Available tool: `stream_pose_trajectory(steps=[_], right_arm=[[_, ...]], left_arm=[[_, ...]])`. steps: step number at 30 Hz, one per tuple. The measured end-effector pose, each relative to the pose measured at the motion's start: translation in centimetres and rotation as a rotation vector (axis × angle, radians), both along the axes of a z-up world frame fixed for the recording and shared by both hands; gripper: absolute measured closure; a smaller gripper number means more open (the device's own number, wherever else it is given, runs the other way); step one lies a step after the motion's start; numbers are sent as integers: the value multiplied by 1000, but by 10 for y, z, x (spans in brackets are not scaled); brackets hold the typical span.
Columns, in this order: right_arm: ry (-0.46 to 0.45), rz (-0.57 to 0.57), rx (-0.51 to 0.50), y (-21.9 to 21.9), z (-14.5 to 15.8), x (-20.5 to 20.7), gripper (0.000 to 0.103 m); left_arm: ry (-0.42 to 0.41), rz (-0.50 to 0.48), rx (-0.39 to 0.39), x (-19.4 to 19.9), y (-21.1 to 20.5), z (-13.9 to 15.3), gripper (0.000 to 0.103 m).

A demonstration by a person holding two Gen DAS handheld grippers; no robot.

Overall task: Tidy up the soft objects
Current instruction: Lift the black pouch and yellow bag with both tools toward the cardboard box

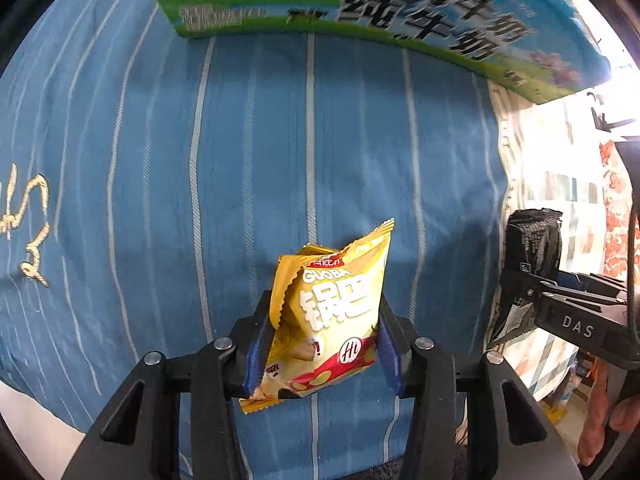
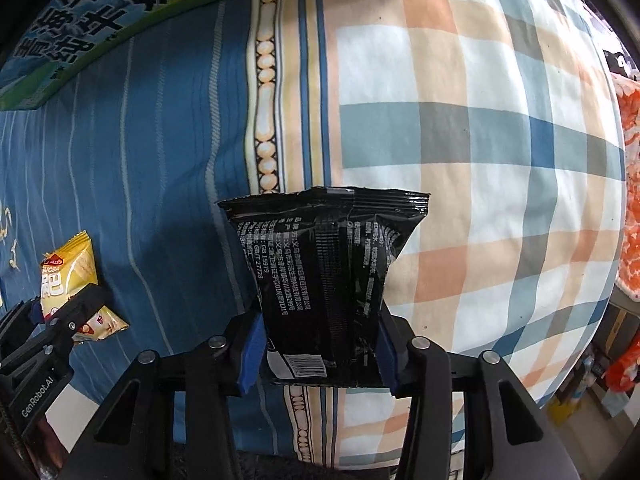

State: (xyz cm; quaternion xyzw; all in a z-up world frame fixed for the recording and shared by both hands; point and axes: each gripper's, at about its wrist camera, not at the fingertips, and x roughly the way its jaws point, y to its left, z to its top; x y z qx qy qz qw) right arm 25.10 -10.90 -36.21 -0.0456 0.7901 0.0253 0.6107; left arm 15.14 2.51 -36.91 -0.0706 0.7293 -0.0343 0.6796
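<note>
Carrying step judged underway: yellow snack packet clamped by left gripper, black packet clamped by right gripper; placement in milk carton likely required next.

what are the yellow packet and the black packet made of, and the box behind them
Yellow packet: glossy printed plastic film, likely; crinkled, serrated seal edge. Black packet: shiny plastic or foil film, with glare and crimped top seal. Milk box: printed cardboard, apparently; flat stiff panels.

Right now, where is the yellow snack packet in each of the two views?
Left wrist view: the yellow snack packet sits low at centre, clamped in the left gripper.
Right wrist view: at the lower left edge, in that same gripper.
Shared landmark: the milk carton along the top.
</note>
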Motion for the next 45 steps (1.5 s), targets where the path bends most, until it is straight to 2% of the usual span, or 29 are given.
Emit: stream_pose_trajectory(steps=[1, 3, 10, 16, 21, 22, 23, 29, 34, 41, 45], right_arm=[[-6, 9, 3, -8, 9, 5, 55], [-18, 24, 15, -1, 9, -2, 55], [-77, 39, 109, 17, 62, -16, 56], [-154, 68, 181, 23, 141, -13, 56], [-247, 107, 227, 35, 194, -15, 56], [-262, 114, 238, 36, 173, -15, 56], [-273, 119, 244, 35, 172, -17, 56], [-374, 126, 287, 44, 207, -10, 56], [-425, 132, 309, 57, 218, 9, 56], [-460, 137, 336, 74, 235, 43, 56], [-463, 128, 346, 81, 236, 65, 56]], left_arm=[[-9, -7, 9, -1, -1, 6, 60], [-29, -14, 23, -5, -6, 17, 60], [-117, -17, 10, -8, -16, 68, 60], [-220, -1, -23, -5, -12, 123, 60], [-316, 5, -30, 2, -3, 168, 60], [-336, 1, -25, 5, -3, 177, 60], [-352, 1, -20, 8, -3, 183, 60], [-427, 14, -23, 28, 9, 221, 60], [-476, 22, -17, 52, 16, 239, 60], [-522, 22, -1, 89, 30, 251, 60], [-499, 22, -18, 115, 40, 246, 60]])
